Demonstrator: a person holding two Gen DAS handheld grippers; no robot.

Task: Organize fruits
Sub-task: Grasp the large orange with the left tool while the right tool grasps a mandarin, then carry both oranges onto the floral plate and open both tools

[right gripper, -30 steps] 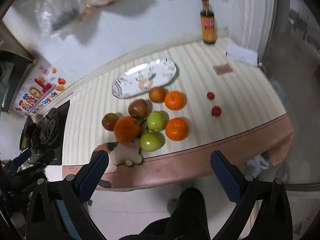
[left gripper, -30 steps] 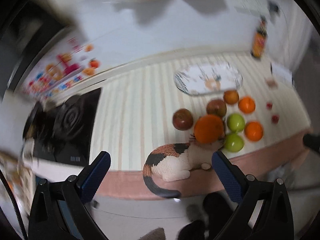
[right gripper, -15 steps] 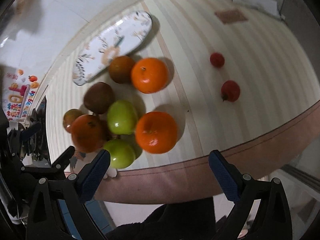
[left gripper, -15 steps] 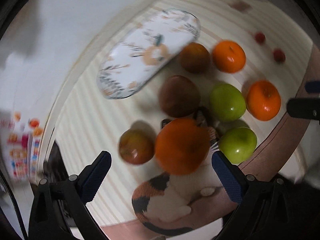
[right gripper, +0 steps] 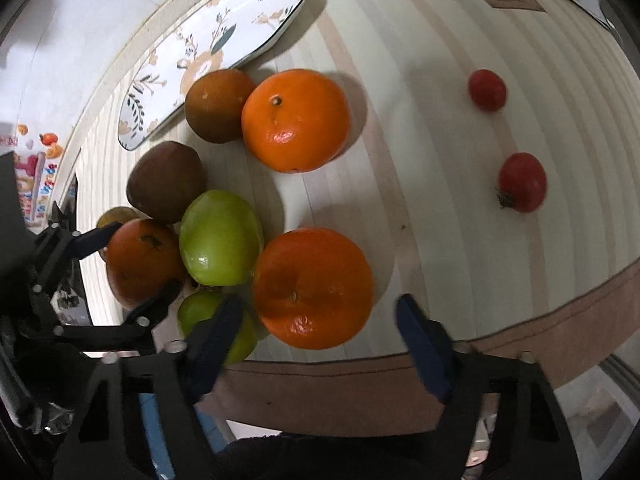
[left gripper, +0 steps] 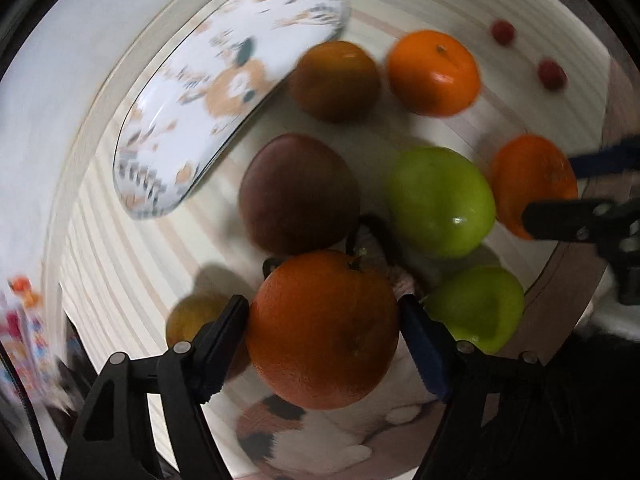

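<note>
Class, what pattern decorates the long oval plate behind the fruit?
The plate is white with a leafy floral print in orange and dark tones; clearest in the right wrist view.

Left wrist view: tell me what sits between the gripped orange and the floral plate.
The dark brownish-red fruit lies directly between the large orange in the left gripper and the oval floral plate.

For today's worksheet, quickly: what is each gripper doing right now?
Left gripper: closed around the dark orange, fingers against both its sides.
Right gripper: open, holding nothing, fingers either side of the bright orange near the table edge.
</note>
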